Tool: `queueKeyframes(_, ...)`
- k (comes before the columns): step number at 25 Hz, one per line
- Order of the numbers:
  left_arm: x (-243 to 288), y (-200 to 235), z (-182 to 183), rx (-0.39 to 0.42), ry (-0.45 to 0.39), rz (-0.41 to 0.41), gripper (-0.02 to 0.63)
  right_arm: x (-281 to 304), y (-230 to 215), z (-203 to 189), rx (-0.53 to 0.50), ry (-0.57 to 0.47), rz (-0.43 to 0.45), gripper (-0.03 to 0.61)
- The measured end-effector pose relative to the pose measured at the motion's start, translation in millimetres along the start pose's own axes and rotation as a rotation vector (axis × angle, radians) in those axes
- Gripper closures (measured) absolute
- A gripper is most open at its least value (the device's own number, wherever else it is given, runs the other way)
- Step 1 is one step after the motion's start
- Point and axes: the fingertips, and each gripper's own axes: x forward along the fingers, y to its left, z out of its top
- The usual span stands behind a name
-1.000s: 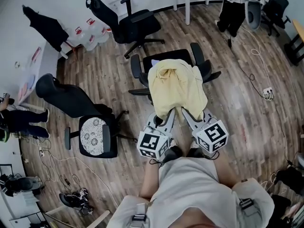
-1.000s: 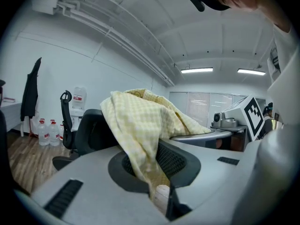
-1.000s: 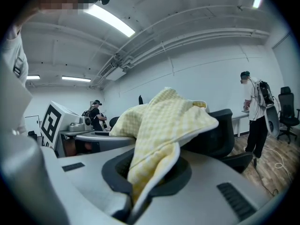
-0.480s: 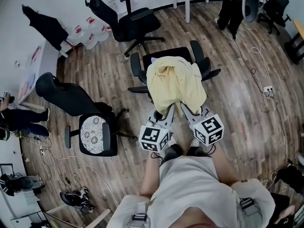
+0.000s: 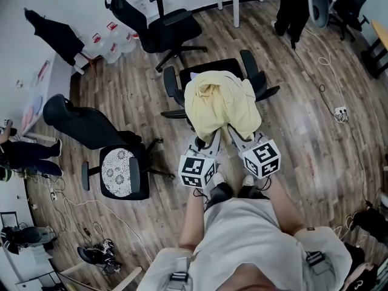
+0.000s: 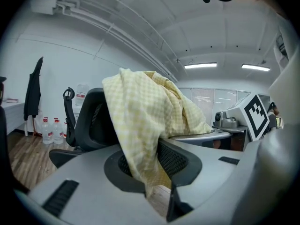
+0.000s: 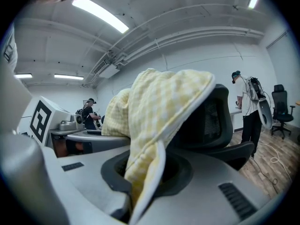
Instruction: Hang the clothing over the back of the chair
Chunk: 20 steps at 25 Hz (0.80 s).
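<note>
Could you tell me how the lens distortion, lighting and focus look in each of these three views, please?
Head view: strong fisheye, the floor planks bow around the frame, and the light is even. Left gripper view: dark round vignette, ceiling lights blown out, yellow clothing fairly sharp. Right gripper view: same vignette, a bright ceiling strip glares, and the clothing's nearest hem is soft.

A black high-backed office chair with a headrest (image 5: 159, 28) stands upper left of centre in the head view, on the brown wood-plank floor (image 5: 315, 162). At the left is a black swivel chair with a white patterned seat cushion (image 5: 118, 173). A dark garment (image 5: 57, 35) hangs on the white wall at the upper left, with clear water bottles (image 5: 109, 48) just lower right of it. A white power strip (image 5: 341, 111) lies near the right edge. A person in dark trousers (image 5: 290, 11) stands at the top right, near a white table leg (image 5: 236, 8).
</note>
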Motion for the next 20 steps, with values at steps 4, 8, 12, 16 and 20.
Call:
queueKeyframes(4, 4.2, 3.4, -2.5, -0.001, -0.002, 0.008, 0.528, 3.2, -4.4, -3.0, 0.003, -0.001, -0.009, 0.525)
queueKeyframes(8, 10.1, 7.7, -4.2, -0.007, -0.004, 0.018, 0.528, 8.3, -9.3, -3.7, -0.002, -0.001, -0.024, 0.523)
queueKeyframes(12, 15.1, 11.4, -4.4, 0.015, 0.004, 0.032, 0.525, 13.1, -13.1, -4.1, -0.008, -0.006, -0.033, 0.518)
queueKeyframes(16, 18.6, 14.3, -6.3, 0.022, 0.01, 0.033, 0.515, 13.7, -14.6, -6.5, -0.012, -0.011, -0.044, 0.518)
queueKeyframes(20, 18.9, 15.0, -6.7, 0.024, 0.01, 0.035, 0.511, 14.2, -15.5, -6.5, -0.019, -0.011, -0.057, 0.514)
